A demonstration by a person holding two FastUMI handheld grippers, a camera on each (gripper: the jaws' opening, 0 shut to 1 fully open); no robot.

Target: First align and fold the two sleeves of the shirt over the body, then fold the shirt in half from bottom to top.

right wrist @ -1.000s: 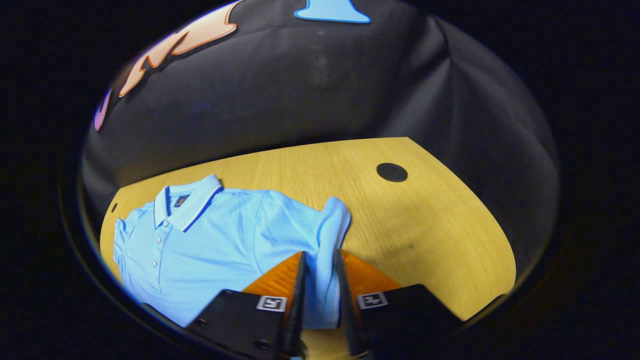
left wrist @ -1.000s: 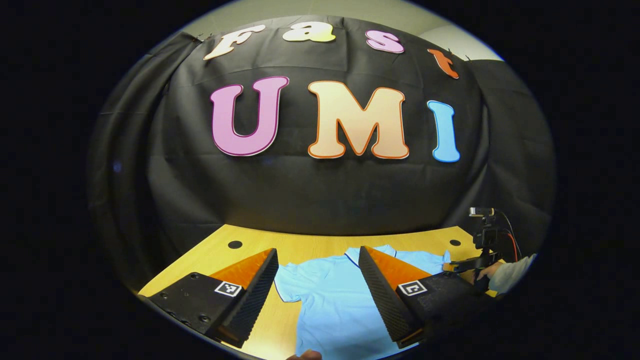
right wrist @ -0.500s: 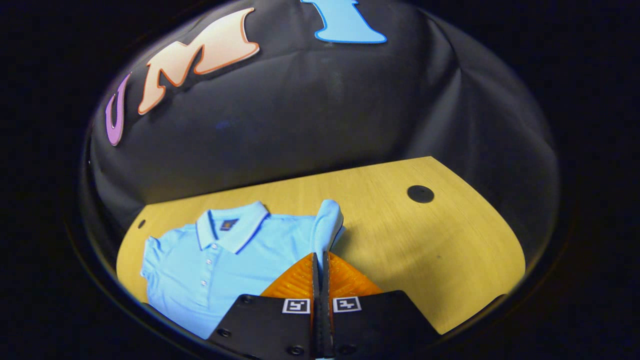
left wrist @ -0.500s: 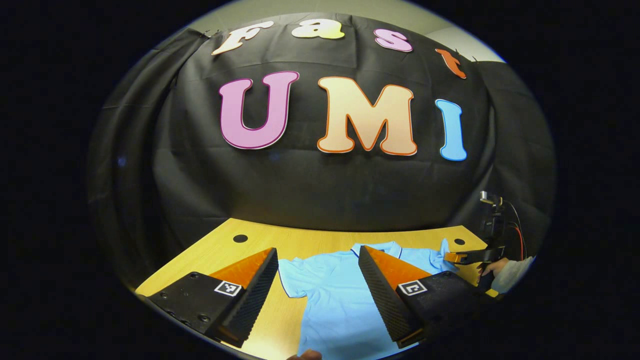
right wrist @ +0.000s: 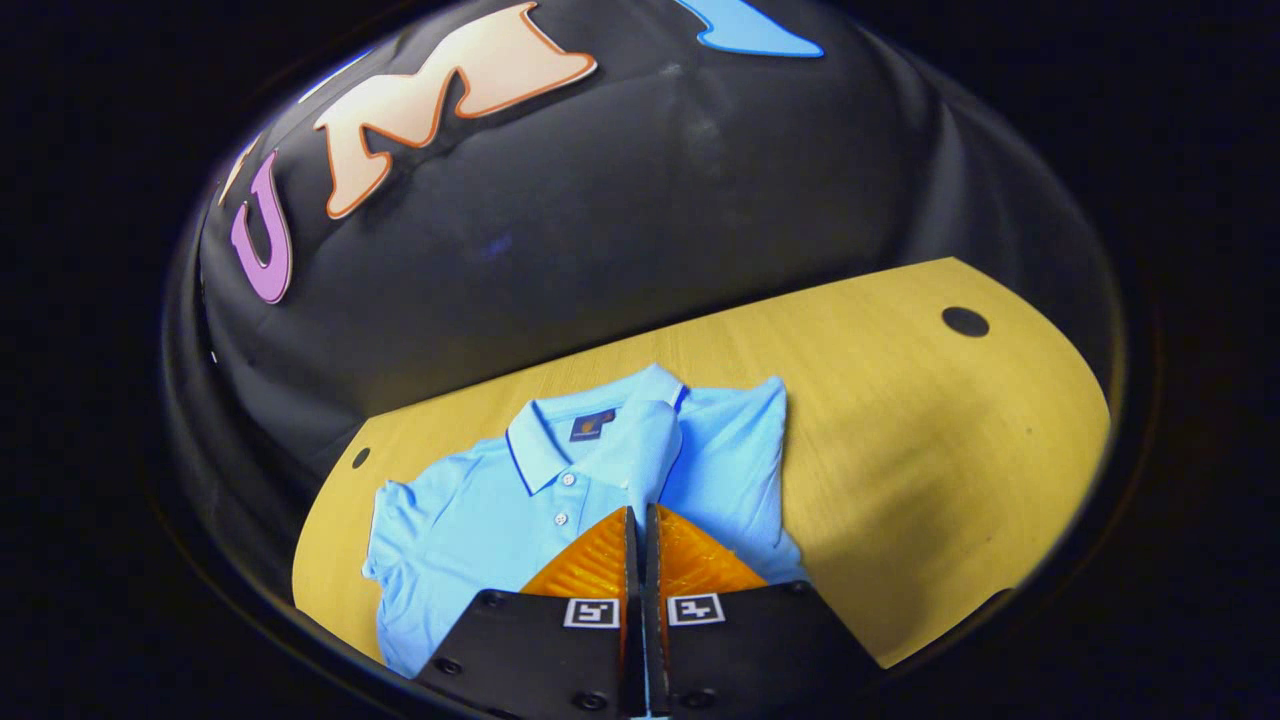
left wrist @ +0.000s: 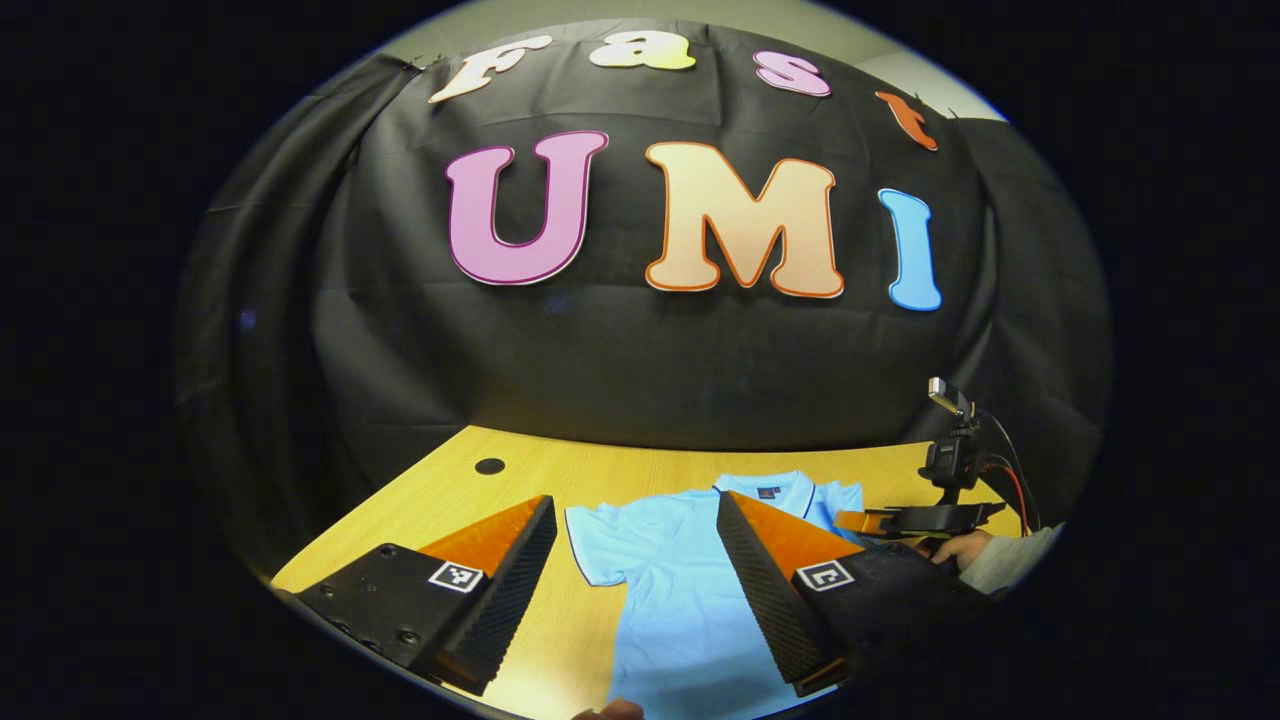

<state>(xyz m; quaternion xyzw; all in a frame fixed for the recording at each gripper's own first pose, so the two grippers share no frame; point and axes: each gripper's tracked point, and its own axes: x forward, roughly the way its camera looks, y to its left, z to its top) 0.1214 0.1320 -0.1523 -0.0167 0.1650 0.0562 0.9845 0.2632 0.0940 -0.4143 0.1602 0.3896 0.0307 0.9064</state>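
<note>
A light blue polo shirt (right wrist: 470, 520) lies face up on the wooden table (right wrist: 900, 440), collar toward the back wall. My right gripper (right wrist: 640, 512) is shut on the shirt's right sleeve (right wrist: 652, 445), which it holds lifted over the chest near the collar. In the left gripper view the shirt (left wrist: 660, 570) lies between my fingers, its other sleeve (left wrist: 592, 545) flat on the table. My left gripper (left wrist: 635, 505) is open above the shirt, holding nothing. The right gripper (left wrist: 880, 520) shows at the far right, held by a hand (left wrist: 950, 548).
The tabletop (left wrist: 450, 490) has a round black grommet near each back corner (left wrist: 489, 466) (right wrist: 964, 321). The black cloth wall (left wrist: 640, 370) closes off the back and sides. Bare wood lies to the right of the shirt in the right gripper view.
My right gripper closed on the right sleeve, lifted it and carried it inward over the shirt's chest. The left gripper stayed open and drifted only slightly.
</note>
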